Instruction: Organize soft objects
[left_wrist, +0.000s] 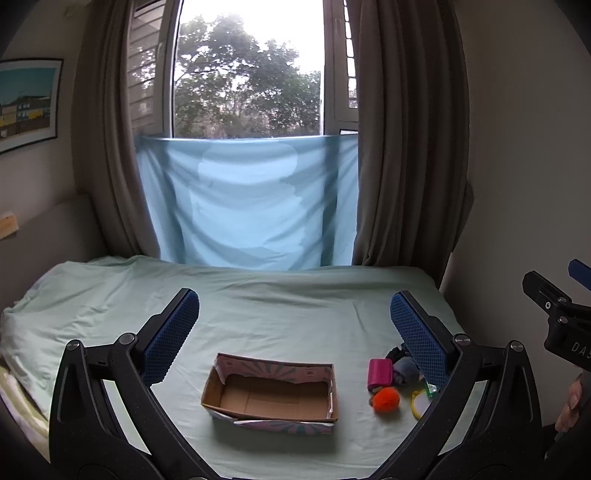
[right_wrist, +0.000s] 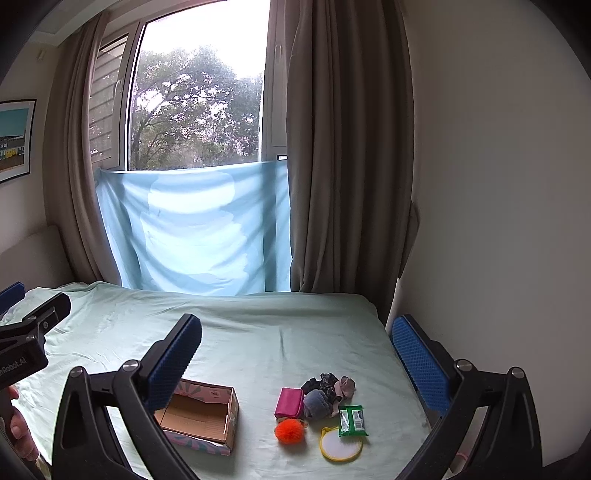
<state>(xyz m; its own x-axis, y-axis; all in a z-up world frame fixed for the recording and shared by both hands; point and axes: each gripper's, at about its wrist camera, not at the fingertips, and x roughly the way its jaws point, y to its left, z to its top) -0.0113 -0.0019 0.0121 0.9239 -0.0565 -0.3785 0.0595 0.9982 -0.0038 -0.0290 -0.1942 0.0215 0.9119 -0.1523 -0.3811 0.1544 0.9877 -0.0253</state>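
One cardboard box, open-topped and empty, with a patterned paper wrap outside and bare brown board inside, sits on the bed left of a small cluster of six or so items. Going left to right through the cluster: one pink rectangular pouch with one fuzzy orange pom-pom ball just in front of it, one rounded grey knitted piece, a dark crumpled bundle of fabric behind it whose count cannot be told, one round yellow-rimmed disc lying flat, and one green foil packet touching the disc's far edge. The bed wears a pale green, lightly wrinkled sheet; behind it a light blue cloth hangs across the lower window, flanked by two taupe pleated curtains, with a framed picture on the left wall. The left gripper hovers above the box, its blue textured pads spread wide and empty; the right gripper likewise hangs released, holding nothing, over the cluster.
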